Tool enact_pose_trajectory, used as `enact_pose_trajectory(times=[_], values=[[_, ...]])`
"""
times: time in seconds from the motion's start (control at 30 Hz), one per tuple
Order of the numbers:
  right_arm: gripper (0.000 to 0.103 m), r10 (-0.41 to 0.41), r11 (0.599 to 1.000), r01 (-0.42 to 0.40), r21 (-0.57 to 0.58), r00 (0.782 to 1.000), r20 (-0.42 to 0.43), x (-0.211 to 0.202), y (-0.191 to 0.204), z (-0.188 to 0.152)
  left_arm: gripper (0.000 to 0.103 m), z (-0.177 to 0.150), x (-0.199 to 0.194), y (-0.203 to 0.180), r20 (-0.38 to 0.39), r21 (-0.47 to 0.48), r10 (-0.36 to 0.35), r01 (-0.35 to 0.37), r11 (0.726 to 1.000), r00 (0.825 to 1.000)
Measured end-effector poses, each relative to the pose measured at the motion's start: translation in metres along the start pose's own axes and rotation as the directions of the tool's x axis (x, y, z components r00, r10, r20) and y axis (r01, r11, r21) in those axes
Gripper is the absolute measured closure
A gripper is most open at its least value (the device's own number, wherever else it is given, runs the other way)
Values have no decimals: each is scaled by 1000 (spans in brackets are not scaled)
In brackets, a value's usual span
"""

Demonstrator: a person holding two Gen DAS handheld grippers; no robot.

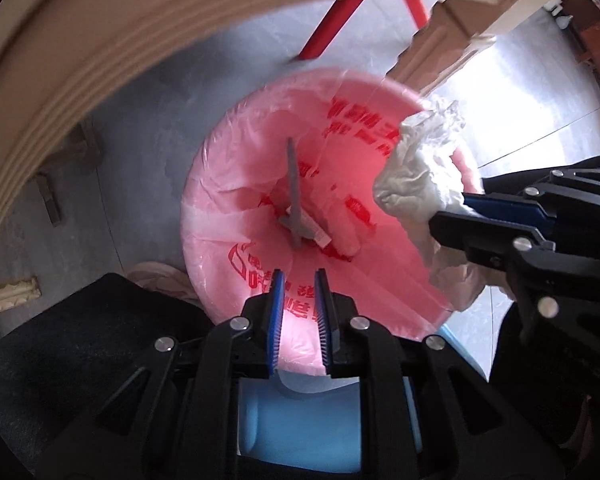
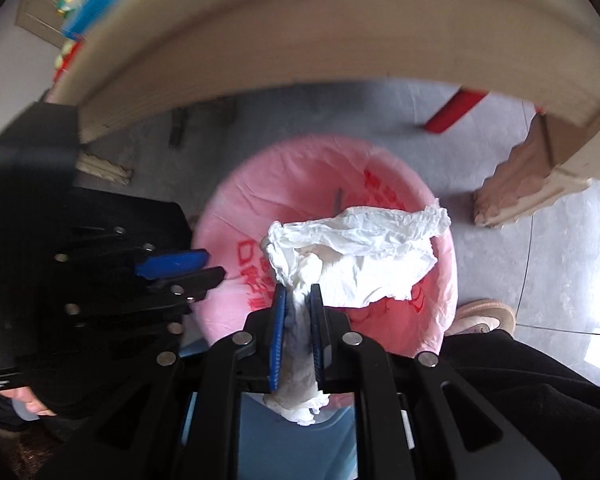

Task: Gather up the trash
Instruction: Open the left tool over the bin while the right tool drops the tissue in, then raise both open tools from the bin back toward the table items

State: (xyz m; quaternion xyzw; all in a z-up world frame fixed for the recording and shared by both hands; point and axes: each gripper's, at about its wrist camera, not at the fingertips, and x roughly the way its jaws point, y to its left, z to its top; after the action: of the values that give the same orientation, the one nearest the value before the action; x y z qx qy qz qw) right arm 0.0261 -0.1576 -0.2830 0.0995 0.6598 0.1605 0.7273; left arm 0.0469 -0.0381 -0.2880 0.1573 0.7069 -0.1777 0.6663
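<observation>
**Tissue over the bin**

Lower centre, my left gripper (image 1: 299,280) hangs released, holding nothing, over the pink-lined bin (image 1: 236,160). At right, my right gripper (image 2: 298,294) pinches the crumpled tissue (image 2: 356,256) above the rim; I'd centre it, then let go.

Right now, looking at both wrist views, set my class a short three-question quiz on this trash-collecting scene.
1. True or false: the right gripper is shut on the crumpled white tissue.
2. Which colour is the bag lining the bin? A) pink B) green C) black
3. Fill in: the left gripper holds ____.

Key:
1. True; the tissue hangs over the bin's opening.
2. A.
3. Nothing; its jaws stand apart over the bin, where a grey stick-like item lies.
</observation>
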Motion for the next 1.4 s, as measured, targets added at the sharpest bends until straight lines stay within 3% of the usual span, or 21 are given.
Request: enact_pose_trajectory(times=[0.13, 0.17, 0.27, 0.33, 0.93, 1.17, 1.3, 1.4], values=[[86, -18, 1000, 18, 1, 999, -37, 15, -2, 1, 87, 3, 15, 4, -31, -15, 2, -2, 1000, 1000], [78, -21, 1000, 21, 4, 999, -45, 17, -2, 1, 83, 3, 17, 4, -33, -16, 4, -4, 1000, 999], [58, -30, 1000, 30, 7, 998, -49, 18, -5, 2, 56, 6, 14, 7, -29, -35, 0, -1, 999, 1000], [53, -38, 999, 38, 12, 998, -43, 18, -6, 2, 55, 6, 13, 9, -23, -45, 6, -7, 999, 1000], [51, -16, 999, 17, 47, 1000, -18, -1, -10, 3, 50, -2, -1, 17, -10, -74, 21, -22, 997, 1000], [51, 25, 999, -22, -35, 996, 81, -66, 16, 8, 42, -18, -65, 16, 68, -34, 42, -40, 999, 997], [42, 43, 989, -18, -147, 985, 167, -129, 42, 13, 40, -28, -123, 18, 140, -8, 61, -60, 998, 988], [41, 61, 977, -11, -211, 971, 232, -175, 57, 21, 37, -26, -172, 27, 199, -28, 59, -54, 998, 978]])
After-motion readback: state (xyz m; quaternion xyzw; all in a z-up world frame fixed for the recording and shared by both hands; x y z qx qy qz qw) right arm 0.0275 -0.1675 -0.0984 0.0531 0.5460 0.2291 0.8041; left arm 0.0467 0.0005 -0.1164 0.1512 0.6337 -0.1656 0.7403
